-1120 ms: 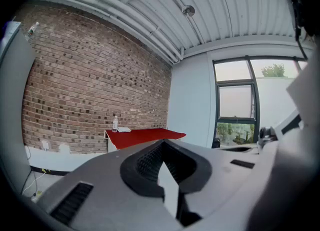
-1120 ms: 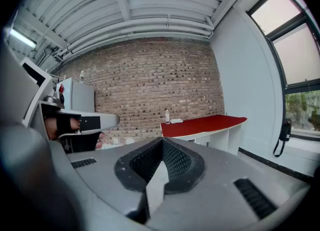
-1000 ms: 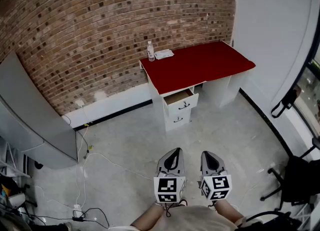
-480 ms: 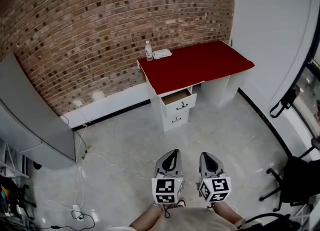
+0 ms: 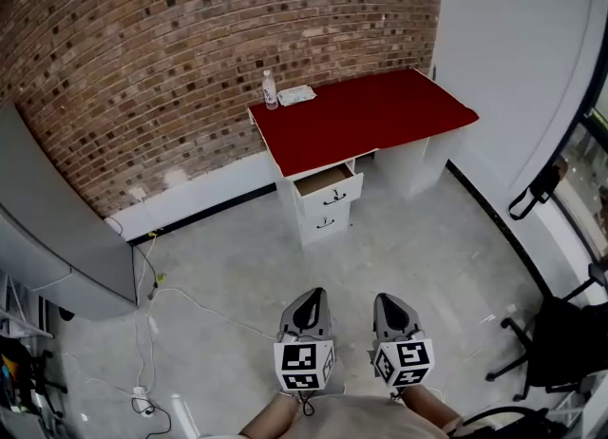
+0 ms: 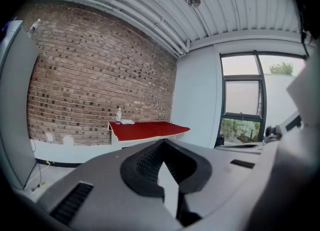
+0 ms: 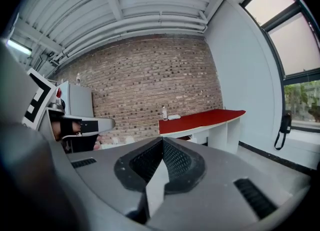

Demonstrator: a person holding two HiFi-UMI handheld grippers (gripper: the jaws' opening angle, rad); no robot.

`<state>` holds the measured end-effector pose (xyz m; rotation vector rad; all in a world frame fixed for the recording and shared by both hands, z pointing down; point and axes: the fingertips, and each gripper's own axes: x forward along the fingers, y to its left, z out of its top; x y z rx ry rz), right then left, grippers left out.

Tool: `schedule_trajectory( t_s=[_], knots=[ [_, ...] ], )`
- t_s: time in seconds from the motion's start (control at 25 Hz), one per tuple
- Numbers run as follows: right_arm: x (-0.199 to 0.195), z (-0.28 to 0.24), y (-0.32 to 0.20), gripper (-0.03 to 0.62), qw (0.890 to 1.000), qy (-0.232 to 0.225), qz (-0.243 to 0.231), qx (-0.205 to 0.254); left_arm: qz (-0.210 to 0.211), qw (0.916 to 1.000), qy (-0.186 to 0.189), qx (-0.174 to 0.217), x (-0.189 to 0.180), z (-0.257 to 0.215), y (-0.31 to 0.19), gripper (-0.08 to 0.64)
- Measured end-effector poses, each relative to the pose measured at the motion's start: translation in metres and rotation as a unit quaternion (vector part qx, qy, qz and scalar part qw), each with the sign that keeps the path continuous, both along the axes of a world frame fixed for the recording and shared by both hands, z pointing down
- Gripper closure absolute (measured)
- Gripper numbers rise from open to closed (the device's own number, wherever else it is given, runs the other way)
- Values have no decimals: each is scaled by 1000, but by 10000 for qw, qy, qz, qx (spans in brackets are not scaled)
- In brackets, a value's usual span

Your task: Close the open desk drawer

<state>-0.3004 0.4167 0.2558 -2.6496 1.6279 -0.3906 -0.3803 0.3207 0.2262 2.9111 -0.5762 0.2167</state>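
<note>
The drawer [image 5: 325,181] you are to close is the upper one of two under the left end of the desk. It stands pulled out toward you, with a brown inside showing and a dark handle on its white front. You cannot tell from here whether anything lies in it. The lower drawer [image 5: 326,222] sits flush in the white pedestal.

On the red surface [image 5: 380,114], at the back left corner by the brick wall [image 5: 171,38], a clear bottle [image 5: 270,91] stands upright with a flat white packet [image 5: 296,95] just beside it. Any label on either is too small to read.

You are well back from the desk, with bare grey floor [image 5: 427,247] between you and the drawer. Your left gripper [image 5: 310,296] and right gripper [image 5: 390,300] are held side by side, low in front of you, both pointing toward the desk. Each one's fingers are pressed together with nothing between them. Their cubes carry only black-and-white square patterns.

A grey cabinet [image 5: 57,228] stands at your left, with white cables [image 5: 150,333] trailing over the floor near it.
</note>
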Motion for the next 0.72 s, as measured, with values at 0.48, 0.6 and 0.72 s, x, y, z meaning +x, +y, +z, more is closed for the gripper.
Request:
schedule_trajectory(
  t_s=[0.48,0.6,0.72],
  knots=[
    [67,5,-47,594,9999,-40,-143,47,26,9999,160,-23,72,2,-41,561],
    [90,3,-68,594,9997,-20,-246,43,-4,9998,178,-17,94,0,-57,561],
    [111,0,-91,594,9995,-26,-318,44,-46,9999,162,-11,114,-1,-76,561]
  ],
)
